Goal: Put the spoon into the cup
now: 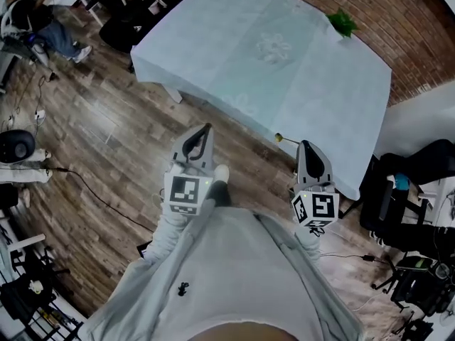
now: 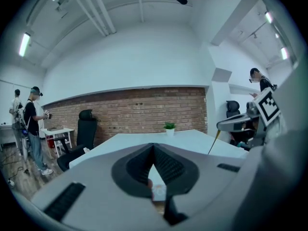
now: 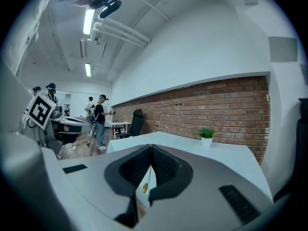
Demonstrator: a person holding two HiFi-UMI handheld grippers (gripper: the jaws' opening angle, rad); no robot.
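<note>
I stand on the wooden floor just short of a table covered in a pale cloth. My right gripper is shut on a thin gold spoon that sticks out to its left over the table's near corner. In the right gripper view the spoon hangs down between the shut jaws, bowl lowest. My left gripper points at the table's near edge, jaws together, nothing gripped that I can make out. From the left gripper view the spoon dangles at the right. No cup shows in any view.
A small potted plant stands at the table's far corner by the brick wall. Black office chairs are beyond the table's left end, with people further left. Cables cross the floor; dark equipment crowds the right.
</note>
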